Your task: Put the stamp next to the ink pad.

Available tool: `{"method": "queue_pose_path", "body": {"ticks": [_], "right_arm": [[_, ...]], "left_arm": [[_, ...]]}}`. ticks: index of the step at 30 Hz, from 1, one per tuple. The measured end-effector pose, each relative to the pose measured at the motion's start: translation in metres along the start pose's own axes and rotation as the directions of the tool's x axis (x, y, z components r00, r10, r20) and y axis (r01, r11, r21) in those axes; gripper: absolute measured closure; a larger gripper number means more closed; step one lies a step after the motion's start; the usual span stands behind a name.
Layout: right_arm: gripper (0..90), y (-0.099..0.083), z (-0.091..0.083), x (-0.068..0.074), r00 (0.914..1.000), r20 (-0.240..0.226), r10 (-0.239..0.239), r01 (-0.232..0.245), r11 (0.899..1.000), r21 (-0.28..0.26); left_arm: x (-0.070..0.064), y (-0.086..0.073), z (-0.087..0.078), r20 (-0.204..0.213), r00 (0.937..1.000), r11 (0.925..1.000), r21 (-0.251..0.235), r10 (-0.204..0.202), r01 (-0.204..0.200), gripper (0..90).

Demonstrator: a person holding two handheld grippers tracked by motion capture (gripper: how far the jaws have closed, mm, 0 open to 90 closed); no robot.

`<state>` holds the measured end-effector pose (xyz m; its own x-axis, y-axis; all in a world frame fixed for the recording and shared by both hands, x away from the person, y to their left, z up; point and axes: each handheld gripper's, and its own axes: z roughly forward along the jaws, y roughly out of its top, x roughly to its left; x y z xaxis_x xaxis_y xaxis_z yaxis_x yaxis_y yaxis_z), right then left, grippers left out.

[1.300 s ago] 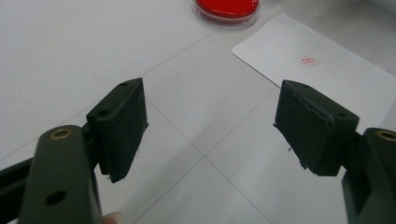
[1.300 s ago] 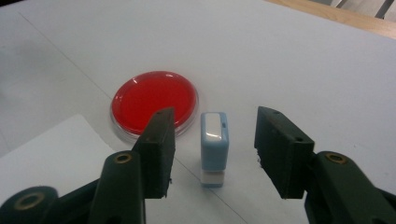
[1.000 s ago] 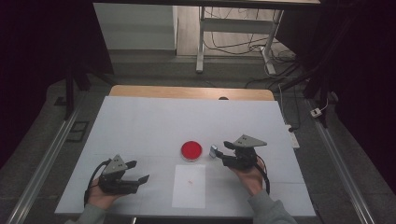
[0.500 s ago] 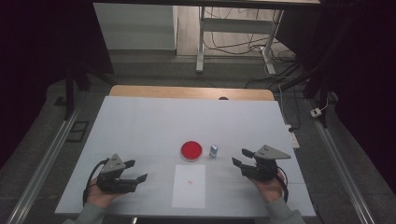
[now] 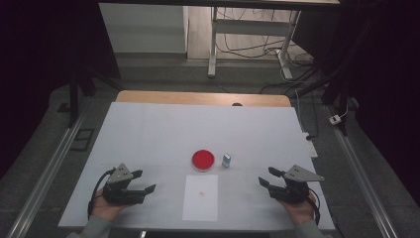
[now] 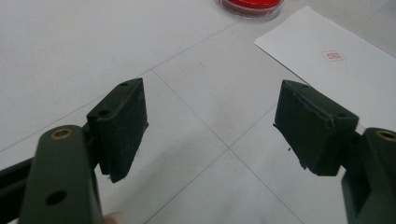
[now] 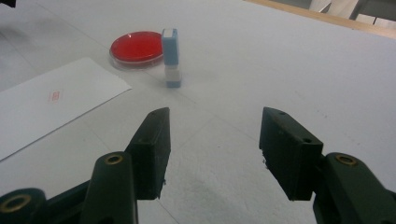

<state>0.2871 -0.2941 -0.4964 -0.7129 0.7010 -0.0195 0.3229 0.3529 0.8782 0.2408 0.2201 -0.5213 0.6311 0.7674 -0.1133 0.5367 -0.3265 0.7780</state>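
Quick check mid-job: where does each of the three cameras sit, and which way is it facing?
High view: above the person's side, looking forward and down; table, both hands, left gripper, right gripper.
Left gripper view: on the left gripper, toward paper.
Right gripper view: on the right gripper, toward stamp.
All share the red ink pad.

Round red ink pad (image 7: 136,46) glossy plastic; small blue-white stamp (image 7: 171,57) smooth plastic; white paper sheet (image 5: 200,197) matt; white desk (image 5: 148,134) smooth, matt; far edge wood.
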Motion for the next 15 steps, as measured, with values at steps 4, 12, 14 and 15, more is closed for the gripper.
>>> {"method": "queue_pose_path", "body": {"ticks": [4,12,14,15], "right_arm": [[43.2,0.0002,0.0017,0.0004,0.9999,0.004,-0.010,0.010,1.000,0.008],[43.2,0.0004,0.0023,0.0014,0.9998,0.005,-0.021,0.020,1.000,0.011],[42.9,0.0002,0.0022,0.0008,0.9998,0.004,-0.022,0.022,1.000,0.010],[42.9,0.0002,0.0021,0.0006,0.9997,0.004,-0.023,0.023,1.000,0.010]], "left_arm": [[0.0008,-0.0002,-0.0001,-0.002,1.0000,1.0000,0.000,-0.001,0.001,25.9],[0.0004,0.0000,-0.0005,-0.004,1.0000,1.0000,-0.002,-0.001,0.001,25.9],[0.0004,0.0000,-0.0005,-0.005,1.0000,1.0000,-0.002,-0.001,0.001,25.9],[0.0004,0.0001,-0.0005,-0.004,1.0000,1.0000,-0.002,-0.001,0.001,25.9]]}}
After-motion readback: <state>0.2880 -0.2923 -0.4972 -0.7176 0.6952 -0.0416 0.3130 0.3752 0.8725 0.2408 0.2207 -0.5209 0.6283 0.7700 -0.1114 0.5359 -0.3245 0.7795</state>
